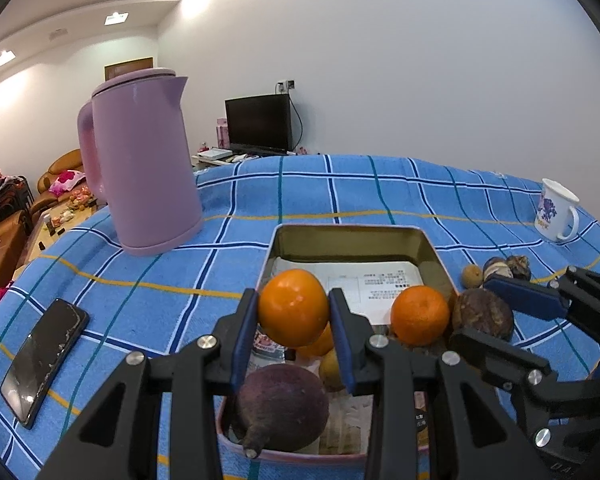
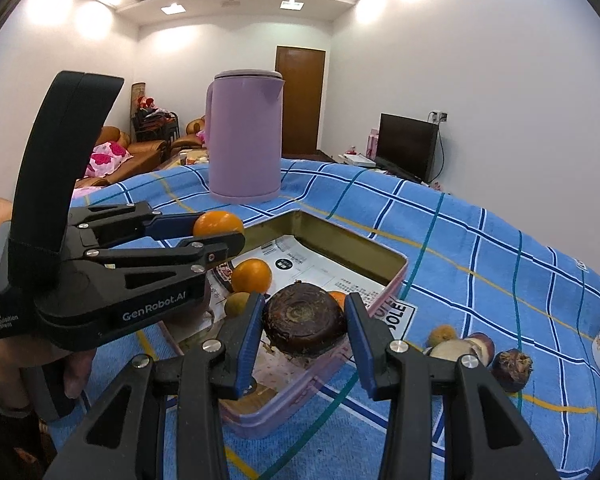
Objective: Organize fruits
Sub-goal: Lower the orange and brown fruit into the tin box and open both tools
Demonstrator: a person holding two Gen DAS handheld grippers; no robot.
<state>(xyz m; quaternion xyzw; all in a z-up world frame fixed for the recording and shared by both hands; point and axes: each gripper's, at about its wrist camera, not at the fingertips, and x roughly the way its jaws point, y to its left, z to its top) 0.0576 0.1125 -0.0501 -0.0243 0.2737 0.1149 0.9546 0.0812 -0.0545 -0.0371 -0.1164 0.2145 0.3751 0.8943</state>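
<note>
My left gripper [image 1: 293,300] is shut on an orange [image 1: 294,312], which hangs over the near half of a pink tin [image 1: 352,229] with a gold inside. The right wrist view shows that gripper [image 2: 220,232] and its orange [image 2: 218,222] from the side. My right gripper [image 2: 306,305] is shut on a dark brown round fruit [image 2: 304,320] above the tin's right rim [image 2: 284,408]. In the tin lie another orange [image 1: 420,314], a dark purple fruit [image 1: 282,406] and a small yellowish fruit [image 2: 236,304].
A lilac kettle [image 1: 140,164] stands on the blue checked cloth behind the tin. A phone [image 1: 44,360] lies at the left. A white mug [image 1: 556,210] stands at the far right, with three small fruits [image 2: 466,348] loose on the cloth beside the tin. A hand [image 2: 76,376] holds the left gripper.
</note>
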